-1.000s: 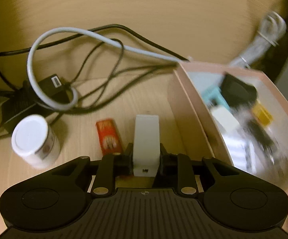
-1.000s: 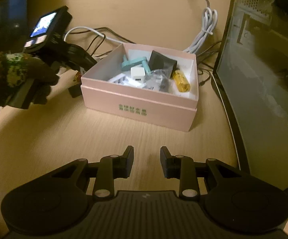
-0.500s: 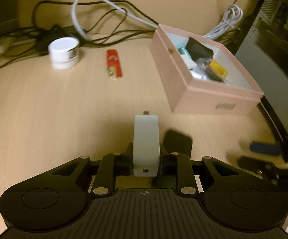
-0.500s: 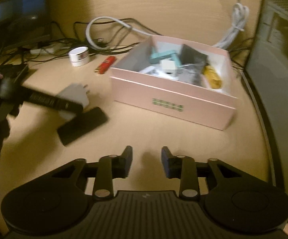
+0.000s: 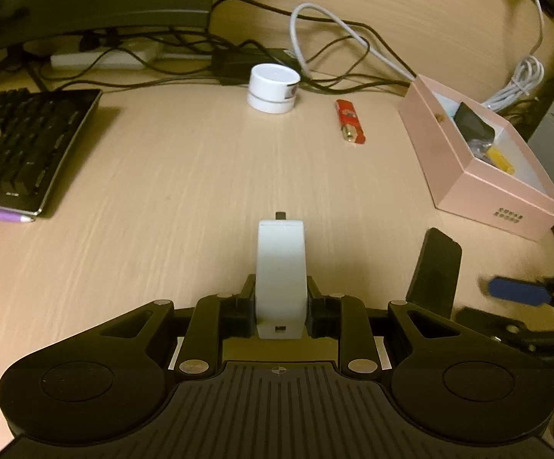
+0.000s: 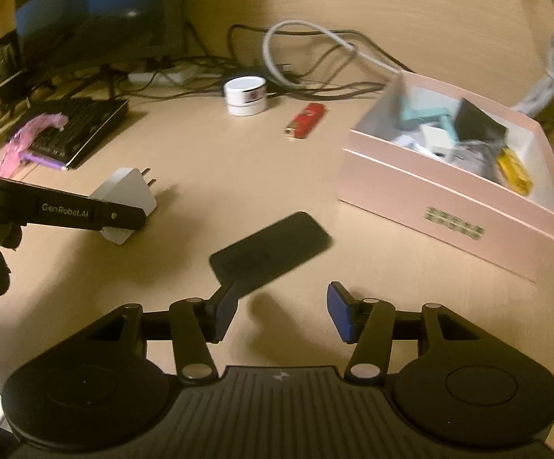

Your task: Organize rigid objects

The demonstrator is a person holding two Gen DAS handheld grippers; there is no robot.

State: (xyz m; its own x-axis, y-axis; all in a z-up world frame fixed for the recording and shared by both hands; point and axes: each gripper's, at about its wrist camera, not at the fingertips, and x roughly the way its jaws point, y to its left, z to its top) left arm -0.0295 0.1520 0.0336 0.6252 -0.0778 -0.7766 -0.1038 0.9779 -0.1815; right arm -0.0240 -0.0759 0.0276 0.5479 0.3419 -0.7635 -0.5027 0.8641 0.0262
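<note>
My left gripper [image 5: 280, 308] is shut on a white plug adapter [image 5: 281, 267], held low over the wooden desk; it also shows in the right wrist view [image 6: 126, 195], prongs pointing right. My right gripper [image 6: 281, 315] is open and empty, just short of a flat black device [image 6: 271, 250] lying on the desk, also seen in the left wrist view [image 5: 435, 267]. A pink box [image 6: 453, 206] with several small items stands at the right [image 5: 479, 187]. A red lighter [image 5: 350, 121] and a white round jar [image 5: 274, 88] lie further back.
A black keyboard [image 5: 20, 145] with a purple pen lies at the left. A tangle of cables [image 5: 334, 46] and a power strip run along the back. A monitor [image 6: 93, 11] stands back left.
My left gripper pulled back from the box, towards the left and nearer the desk's front, still holding the adapter. My right gripper opened wider and moved down towards the black device.
</note>
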